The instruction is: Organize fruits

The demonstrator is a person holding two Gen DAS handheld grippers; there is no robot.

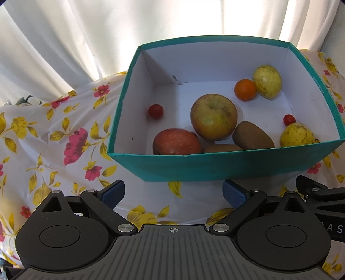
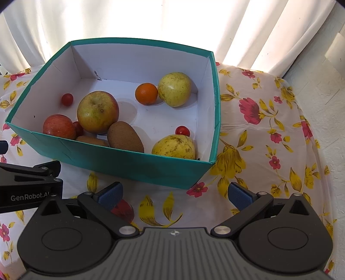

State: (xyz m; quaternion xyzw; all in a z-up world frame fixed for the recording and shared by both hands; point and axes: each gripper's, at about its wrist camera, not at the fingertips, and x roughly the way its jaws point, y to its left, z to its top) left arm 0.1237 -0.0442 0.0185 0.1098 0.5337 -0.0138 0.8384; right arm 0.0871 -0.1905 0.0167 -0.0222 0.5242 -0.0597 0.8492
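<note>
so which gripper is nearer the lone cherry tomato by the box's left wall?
Left. The left gripper sits almost straight before the cherry tomato; the right gripper is off toward the box's right end.

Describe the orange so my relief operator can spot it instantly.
Find the teal box on the floral tablecloth and look toward its far right corner. The orange sits there on the white floor, touching a larger yellow-green fruit; it is the only bright orange, smooth round fruit inside.

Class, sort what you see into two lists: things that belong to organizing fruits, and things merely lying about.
Belongs: teal box; apples; kiwis; orange; yellow-green fruits; cherry tomatoes; left claw; right claw.

Lying about: floral tablecloth; white curtain.
</note>
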